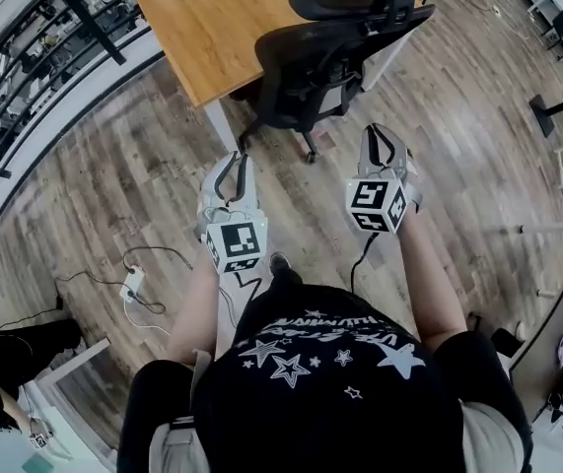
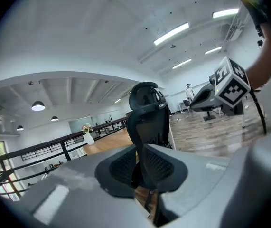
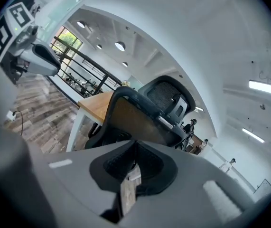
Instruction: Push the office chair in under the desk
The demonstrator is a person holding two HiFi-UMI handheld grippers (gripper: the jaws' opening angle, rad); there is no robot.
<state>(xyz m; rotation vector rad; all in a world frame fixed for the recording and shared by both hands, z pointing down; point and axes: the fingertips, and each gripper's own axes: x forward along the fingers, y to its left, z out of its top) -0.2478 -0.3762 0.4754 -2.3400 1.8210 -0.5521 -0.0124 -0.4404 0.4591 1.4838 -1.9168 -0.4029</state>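
A black office chair [image 1: 325, 62] with a mesh back and headrest stands at the near corner of a wooden desk [image 1: 217, 23], its back turned toward me. Both grippers hang short of it without touching it. My left gripper [image 1: 233, 166] is shut with nothing between its pads. My right gripper [image 1: 381, 134] is also shut and empty. In the left gripper view the chair [image 2: 147, 120] rises just past the left gripper [image 2: 140, 164], with the desk [image 2: 111, 141] to its left. Through the right gripper [image 3: 134, 164] I see the chair back [image 3: 140, 122] and the desk [image 3: 95, 103].
A white power strip [image 1: 131, 284] with cables lies on the wood floor at my left. A black railing [image 1: 54, 28] runs along the far left. Another chair [image 2: 206, 103] and a table leg [image 1: 554, 106] stand off to the right. A vase [image 2: 87, 136] sits on the desk.
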